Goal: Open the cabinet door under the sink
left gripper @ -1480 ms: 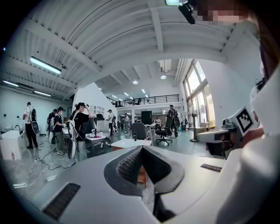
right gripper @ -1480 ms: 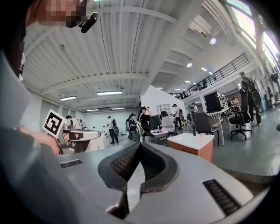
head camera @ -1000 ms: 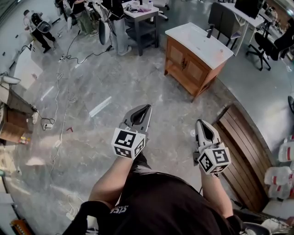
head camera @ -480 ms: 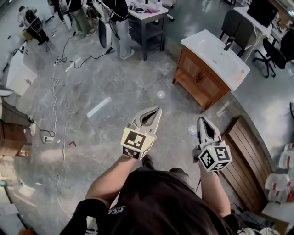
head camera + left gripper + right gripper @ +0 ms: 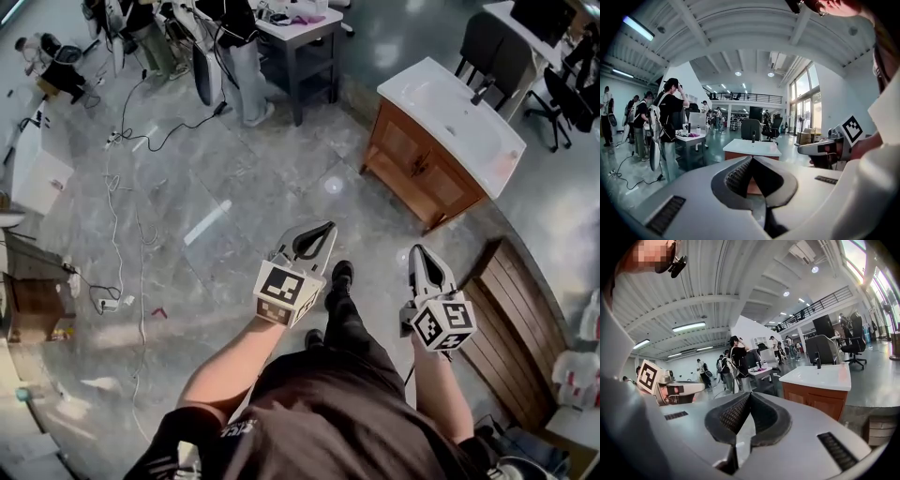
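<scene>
The sink cabinet is brown wood with a white basin top and a dark faucet. It stands on the grey floor, far ahead and to the right. Its two doors look closed. My left gripper and right gripper are held side by side in the air. Both are shut and empty, well short of the cabinet. The left gripper view shows the cabinet just past its closed tips. In the right gripper view the cabinet lies right of the closed tips.
A dark table with people around it stands at the back. Cables trail over the floor at left. A slatted wooden platform lies at right, near the cabinet. Office chairs stand behind the sink.
The person has walked forward, one foot now stepping out ahead. Both shut grippers have travelled with them toward the cabinet, which looks nearer.
</scene>
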Available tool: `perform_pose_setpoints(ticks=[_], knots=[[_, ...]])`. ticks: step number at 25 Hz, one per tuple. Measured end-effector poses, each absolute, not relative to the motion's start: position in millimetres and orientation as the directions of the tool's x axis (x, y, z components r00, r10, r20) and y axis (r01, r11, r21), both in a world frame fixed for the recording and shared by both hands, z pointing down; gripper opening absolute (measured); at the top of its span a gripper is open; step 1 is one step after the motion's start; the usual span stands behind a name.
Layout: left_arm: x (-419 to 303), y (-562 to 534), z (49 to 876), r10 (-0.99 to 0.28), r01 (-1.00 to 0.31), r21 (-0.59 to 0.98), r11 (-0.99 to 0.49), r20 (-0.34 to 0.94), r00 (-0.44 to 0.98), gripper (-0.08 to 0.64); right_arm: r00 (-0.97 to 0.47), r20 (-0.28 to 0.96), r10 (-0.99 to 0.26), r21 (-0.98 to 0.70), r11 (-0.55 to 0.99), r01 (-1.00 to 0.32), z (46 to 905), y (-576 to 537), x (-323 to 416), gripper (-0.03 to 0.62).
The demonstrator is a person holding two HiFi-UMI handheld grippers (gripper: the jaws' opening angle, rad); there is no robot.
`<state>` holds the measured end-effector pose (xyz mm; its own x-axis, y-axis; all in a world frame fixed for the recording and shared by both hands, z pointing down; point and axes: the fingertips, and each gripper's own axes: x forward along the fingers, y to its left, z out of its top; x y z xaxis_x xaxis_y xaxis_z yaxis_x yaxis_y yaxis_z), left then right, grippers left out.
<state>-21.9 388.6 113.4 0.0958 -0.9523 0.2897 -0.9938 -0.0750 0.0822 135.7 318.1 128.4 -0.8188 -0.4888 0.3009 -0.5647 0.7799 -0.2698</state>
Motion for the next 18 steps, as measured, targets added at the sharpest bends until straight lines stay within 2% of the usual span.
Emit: perform_pose_setpoints(ticks=[10,18], knots=[[-89,239,161,-0.918,-0.991,0.097,-0.095,0.376,0.125,0.015,-0.807,0.351,-0.474,-0.317,0.751,-0.579,185,180,68,0.015],[-98,101,184,-0.881,-0.976,0.106,-0.191,0.419,0.218,0.015,-0.777,0.364,-0.514,-0.307,0.721,-0.621,203,49,46,0.015]])
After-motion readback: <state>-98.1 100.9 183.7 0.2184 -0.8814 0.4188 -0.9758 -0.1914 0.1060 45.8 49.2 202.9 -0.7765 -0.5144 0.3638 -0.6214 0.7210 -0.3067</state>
